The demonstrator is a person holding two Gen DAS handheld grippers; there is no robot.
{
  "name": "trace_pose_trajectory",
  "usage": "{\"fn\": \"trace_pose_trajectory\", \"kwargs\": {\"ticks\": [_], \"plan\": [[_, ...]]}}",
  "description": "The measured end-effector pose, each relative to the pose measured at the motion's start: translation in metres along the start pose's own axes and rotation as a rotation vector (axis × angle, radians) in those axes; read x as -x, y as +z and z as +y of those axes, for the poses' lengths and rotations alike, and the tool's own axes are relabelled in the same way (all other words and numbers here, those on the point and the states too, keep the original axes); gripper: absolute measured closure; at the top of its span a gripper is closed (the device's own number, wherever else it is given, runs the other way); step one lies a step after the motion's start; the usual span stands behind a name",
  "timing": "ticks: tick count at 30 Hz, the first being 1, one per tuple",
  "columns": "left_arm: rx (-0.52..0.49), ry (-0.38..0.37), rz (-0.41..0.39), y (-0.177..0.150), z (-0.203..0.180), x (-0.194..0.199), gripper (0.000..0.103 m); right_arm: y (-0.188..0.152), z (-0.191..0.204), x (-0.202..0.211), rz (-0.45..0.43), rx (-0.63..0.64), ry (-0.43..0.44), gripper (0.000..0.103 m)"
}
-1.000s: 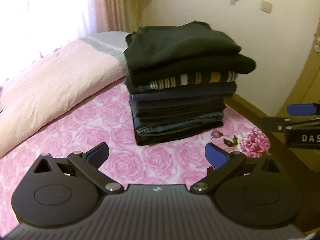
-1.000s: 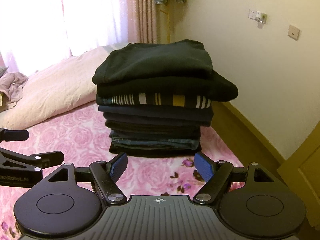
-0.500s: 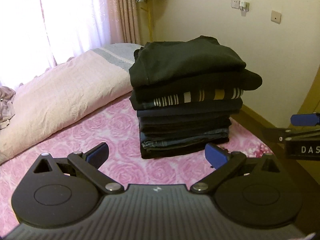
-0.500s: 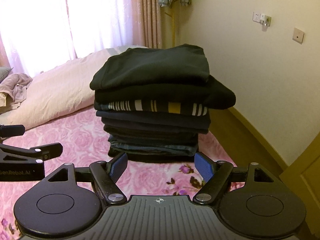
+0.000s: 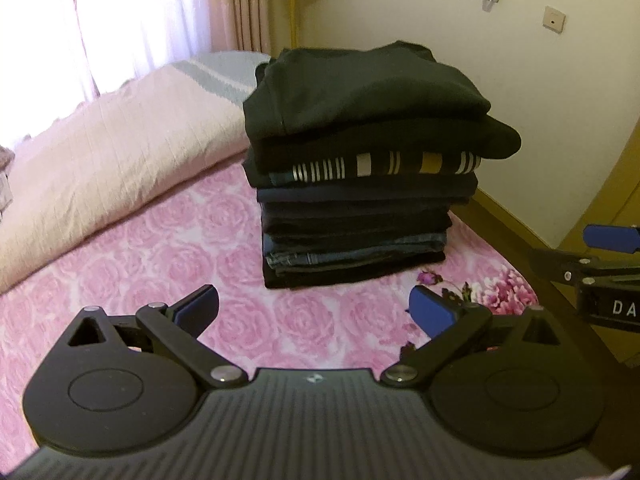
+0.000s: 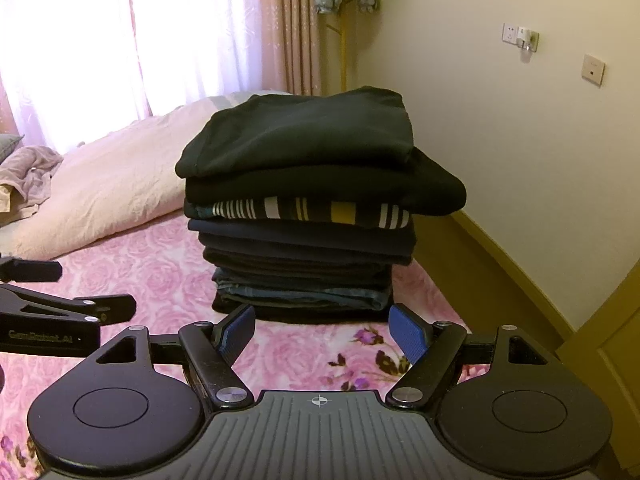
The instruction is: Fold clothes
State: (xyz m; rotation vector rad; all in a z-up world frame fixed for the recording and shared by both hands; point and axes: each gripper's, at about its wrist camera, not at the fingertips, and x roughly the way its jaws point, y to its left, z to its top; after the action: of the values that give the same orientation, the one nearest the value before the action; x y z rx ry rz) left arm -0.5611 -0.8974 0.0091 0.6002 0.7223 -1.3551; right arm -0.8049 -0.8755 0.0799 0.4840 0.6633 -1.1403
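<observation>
A tall stack of folded dark clothes point(image 5: 360, 168) stands on the pink rose bedspread point(image 5: 168, 264); a striped garment point(image 5: 384, 164) lies third from the top. The stack also shows in the right wrist view point(image 6: 312, 208). My left gripper point(image 5: 314, 306) is open and empty, held short of the stack's foot. My right gripper point(image 6: 322, 328) is open and empty, just in front of the stack's bottom edge. The right gripper also shows at the right edge of the left wrist view point(image 5: 600, 264), and the left gripper at the left edge of the right wrist view point(image 6: 52, 304).
A rolled pink quilt point(image 5: 112, 160) lies along the left behind the stack. A crumpled pale garment point(image 6: 28, 176) lies at the far left. The cream wall point(image 6: 520, 152) and the bed's right edge point(image 6: 444, 300) are close to the stack. Curtains point(image 6: 140, 40) hang behind.
Both grippers have drawn back and risen a little from the stack, so it sits smaller and lower in view. Both jaws stay open and empty.
</observation>
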Motion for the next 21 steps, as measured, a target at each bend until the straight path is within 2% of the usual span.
{"fn": "trace_pose_trajectory", "kwargs": {"ticks": [21], "plan": [[-0.021, 0.023, 0.012, -0.0043, -0.0088, -0.0063, 0.003, -0.0036, -0.0029, -0.002, 0.029, 0.01, -0.016, 0.026]]}}
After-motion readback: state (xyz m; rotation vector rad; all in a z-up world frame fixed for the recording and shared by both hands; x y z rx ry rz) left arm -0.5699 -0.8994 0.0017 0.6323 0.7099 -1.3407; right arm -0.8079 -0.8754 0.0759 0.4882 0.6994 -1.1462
